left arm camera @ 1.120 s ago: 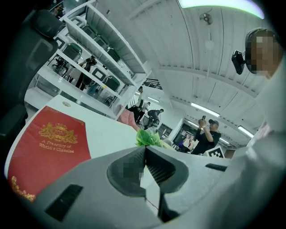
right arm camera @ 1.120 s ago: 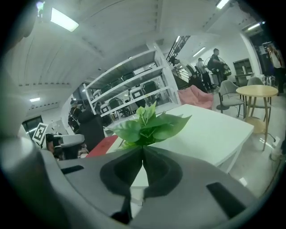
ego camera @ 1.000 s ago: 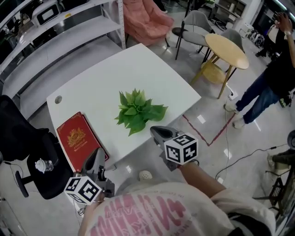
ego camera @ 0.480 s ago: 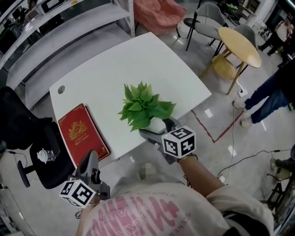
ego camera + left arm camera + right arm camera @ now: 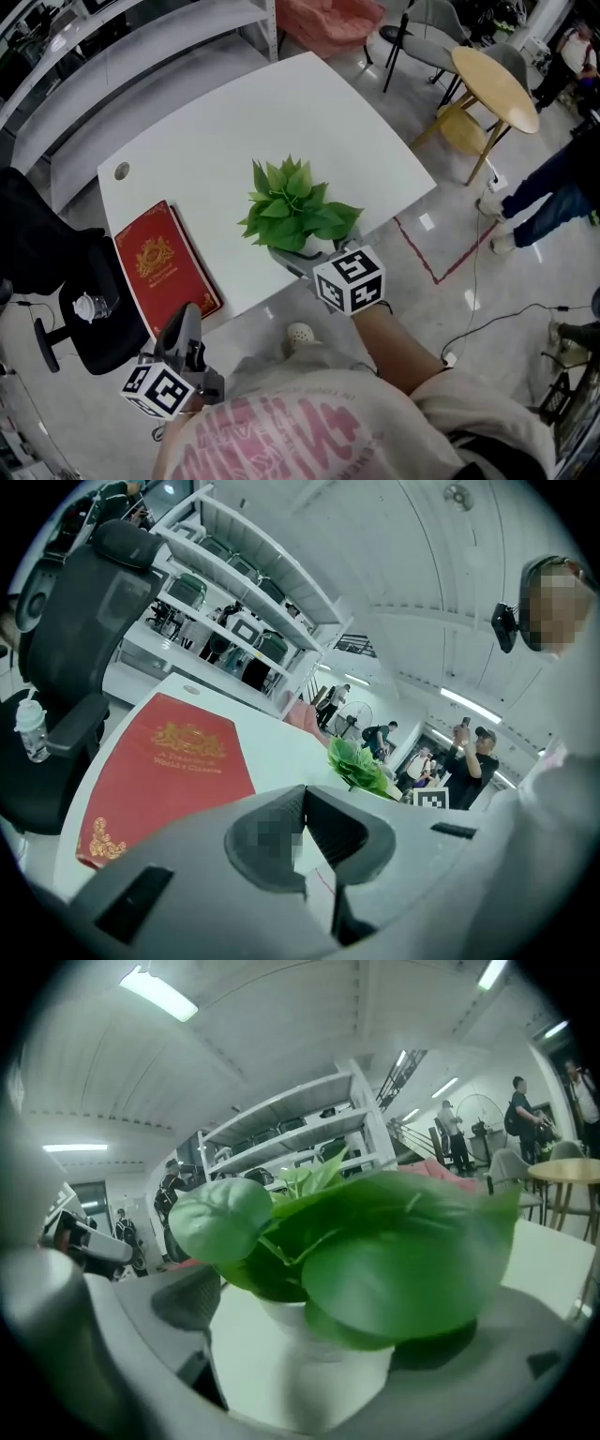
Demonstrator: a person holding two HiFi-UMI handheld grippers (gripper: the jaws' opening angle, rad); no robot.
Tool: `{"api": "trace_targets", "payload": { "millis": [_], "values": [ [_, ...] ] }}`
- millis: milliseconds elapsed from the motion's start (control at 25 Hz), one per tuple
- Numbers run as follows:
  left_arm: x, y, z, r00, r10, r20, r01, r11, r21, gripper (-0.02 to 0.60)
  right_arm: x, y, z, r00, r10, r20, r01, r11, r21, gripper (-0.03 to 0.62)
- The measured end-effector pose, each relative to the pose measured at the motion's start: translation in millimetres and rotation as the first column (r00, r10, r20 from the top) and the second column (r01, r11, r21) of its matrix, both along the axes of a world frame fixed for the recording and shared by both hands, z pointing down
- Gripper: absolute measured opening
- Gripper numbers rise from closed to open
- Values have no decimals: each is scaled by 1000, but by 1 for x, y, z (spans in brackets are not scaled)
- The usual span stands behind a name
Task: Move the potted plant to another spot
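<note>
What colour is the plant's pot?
White; the pot shows best in the right gripper view.

Smooth white pot [image 5: 309, 1372], glossy floor [image 5: 441, 309], wooden side table [image 5: 492, 89]

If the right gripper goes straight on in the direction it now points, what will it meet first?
Most likely the potted plant. Its white pot stands between the jaws of the right gripper, which have just been opening and do not seem to press on it.

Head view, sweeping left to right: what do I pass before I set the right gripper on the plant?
Black office chair → red book → potted plant → round wooden table.
</note>
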State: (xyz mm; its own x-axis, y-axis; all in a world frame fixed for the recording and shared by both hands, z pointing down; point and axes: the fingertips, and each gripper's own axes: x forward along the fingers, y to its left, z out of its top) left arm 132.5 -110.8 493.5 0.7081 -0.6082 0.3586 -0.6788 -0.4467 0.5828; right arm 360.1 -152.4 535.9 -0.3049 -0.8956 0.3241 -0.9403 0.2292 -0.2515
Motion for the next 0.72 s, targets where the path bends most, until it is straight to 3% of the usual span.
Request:
{"api": "trace_targets", "payload": {
  "millis": [240,480,720],
  "values": [
    [-3,1,0,1000,-13,7,13,1000,-2,3,2,-7,-9,999,15,-40,-12,997,78,545],
    [-9,-2,-3,1000,-26,0,26,1000,7,3,5,-11,-6,995,43,-90,-38,997,63,541],
    [-16,0,-5,999,-45,1,45,999,12,3,10,-11,-5,992,65,-104,-60,997,52,494]
  ]
}}
